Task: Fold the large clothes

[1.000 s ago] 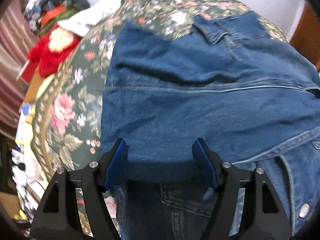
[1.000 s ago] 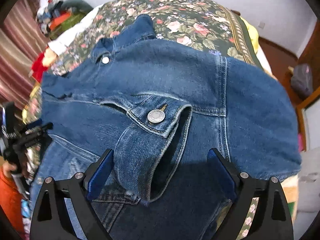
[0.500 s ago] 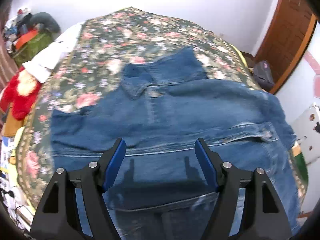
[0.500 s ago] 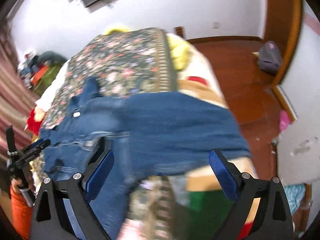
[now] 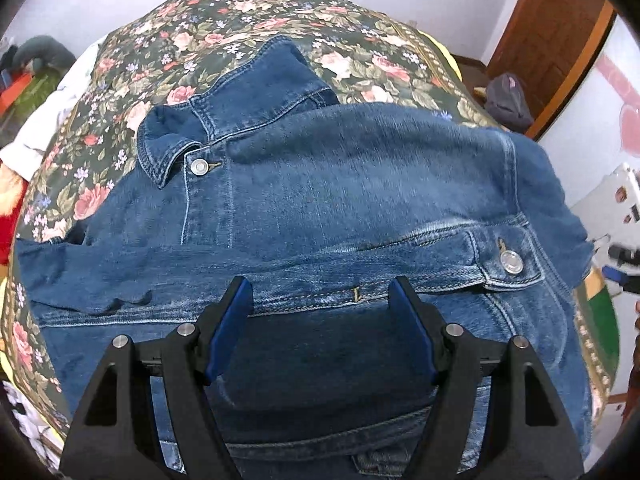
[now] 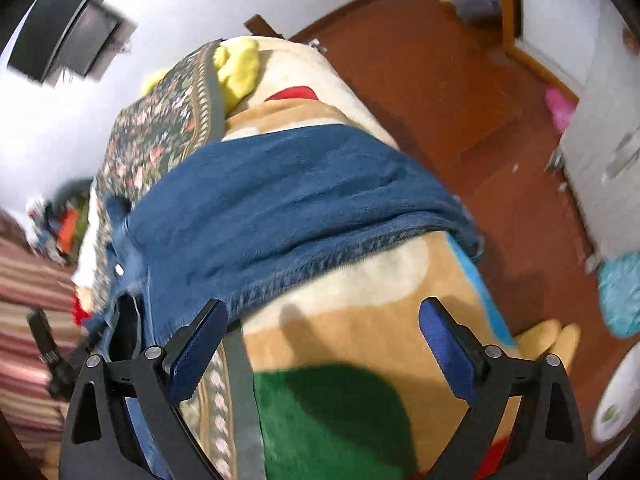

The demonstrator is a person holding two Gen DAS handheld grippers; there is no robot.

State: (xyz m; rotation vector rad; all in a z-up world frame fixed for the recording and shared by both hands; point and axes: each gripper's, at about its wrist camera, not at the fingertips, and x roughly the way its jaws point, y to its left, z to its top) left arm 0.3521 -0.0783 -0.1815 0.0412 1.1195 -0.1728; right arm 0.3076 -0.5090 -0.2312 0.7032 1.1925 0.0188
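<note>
A blue denim jacket (image 5: 320, 208) lies spread on the floral bedspread (image 5: 248, 28), collar at the upper left, one sleeve folded across its front with a cuff button at the right. My left gripper (image 5: 320, 292) is open and empty, hovering just above the jacket's lower middle. In the right wrist view the jacket (image 6: 280, 200) drapes over the bed's right side. My right gripper (image 6: 320, 316) is open and empty, above the tan blanket (image 6: 360, 320) beside the jacket's edge.
A red plush toy (image 5: 6, 216) and piled clothes lie left of the bed. A yellow cloth (image 6: 236, 68) sits near the bed's far end. Red-brown floor (image 6: 440, 92), a white cabinet (image 6: 600, 140) and a wooden door (image 5: 552, 40) are to the right.
Both grippers have pulled back from the jacket. The left one rose and now looks over the whole jacket. The right one swung right, off the sleeve cuff, over the bed's side.
</note>
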